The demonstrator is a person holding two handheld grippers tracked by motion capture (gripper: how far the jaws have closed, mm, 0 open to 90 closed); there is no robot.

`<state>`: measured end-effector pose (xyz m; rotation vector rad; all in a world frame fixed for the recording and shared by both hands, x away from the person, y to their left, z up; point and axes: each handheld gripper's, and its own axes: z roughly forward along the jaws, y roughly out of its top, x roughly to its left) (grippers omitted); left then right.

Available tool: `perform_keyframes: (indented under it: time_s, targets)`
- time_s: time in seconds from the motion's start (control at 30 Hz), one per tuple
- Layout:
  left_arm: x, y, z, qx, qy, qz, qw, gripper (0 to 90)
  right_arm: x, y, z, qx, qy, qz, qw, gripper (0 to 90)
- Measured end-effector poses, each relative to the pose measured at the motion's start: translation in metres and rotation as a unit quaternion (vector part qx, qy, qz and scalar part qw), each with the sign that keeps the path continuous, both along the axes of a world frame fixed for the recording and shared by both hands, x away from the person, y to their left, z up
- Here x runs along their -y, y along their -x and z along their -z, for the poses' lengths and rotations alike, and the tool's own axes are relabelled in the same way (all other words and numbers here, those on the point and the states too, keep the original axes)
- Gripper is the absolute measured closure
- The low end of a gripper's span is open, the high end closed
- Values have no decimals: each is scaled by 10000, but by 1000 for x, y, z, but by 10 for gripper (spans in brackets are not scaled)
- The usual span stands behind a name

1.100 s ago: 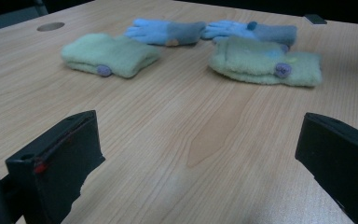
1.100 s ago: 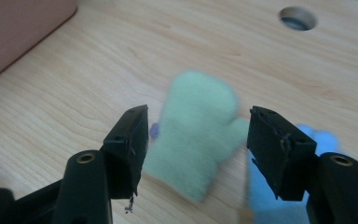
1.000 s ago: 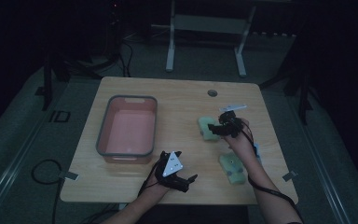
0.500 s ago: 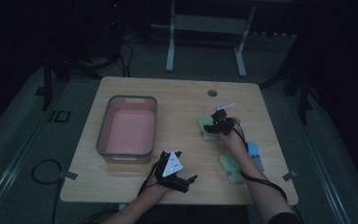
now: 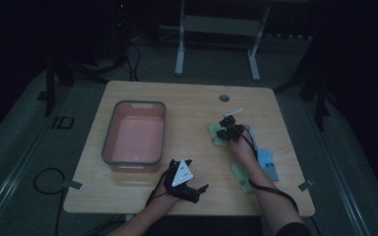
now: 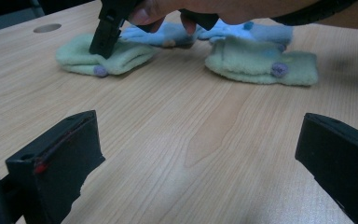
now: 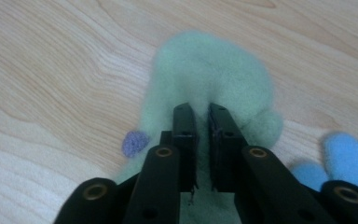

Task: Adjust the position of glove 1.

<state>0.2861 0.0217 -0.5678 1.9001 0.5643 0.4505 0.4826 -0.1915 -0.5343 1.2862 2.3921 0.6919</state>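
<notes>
Green mitten in downturned right claw

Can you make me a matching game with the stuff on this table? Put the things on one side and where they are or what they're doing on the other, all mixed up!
Things:
1. pink bin
2. right gripper
3. left gripper
4. blue glove

Places or states:
A. jaws wide apart above bare wood
B. lies on the right part of the table, next to the person's right forearm
C. jaws pinched on a green glove
D. sits on the left half of the table

Right pairs: 1-D, 2-C, 3-A, 4-B
</notes>
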Motion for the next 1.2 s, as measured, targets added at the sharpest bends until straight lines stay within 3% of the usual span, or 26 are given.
perform_keyframes:
  time_s: [0.1,0.27,0.4,0.53,0.67,0.83,1.2]
  targets:
    - [0,0,0,-16,14,0,10000,5,-3,3,-6,-28,-78,19,10000,847]
    - [-1,-1,0,-28,4,7,10000,5,-7,18,-28,91,-318,115,9994,849]
    - [0,-1,0,-33,26,-5,10000,5,-14,37,-46,226,-461,93,9986,849]
    - [-1,-2,0,-60,41,-15,10000,5,-25,59,-60,374,-625,-147,9972,849]
    - [-1,-2,0,-107,85,-29,9999,5,-36,82,-70,579,-553,-214,9966,849]
    - [-1,-1,0,-24,20,-12,10000,5,-37,104,-64,610,-498,-78,9969,849]
    - [0,0,0,8,-7,-32,10000,5,-38,129,-23,267,-496,310,9979,848]
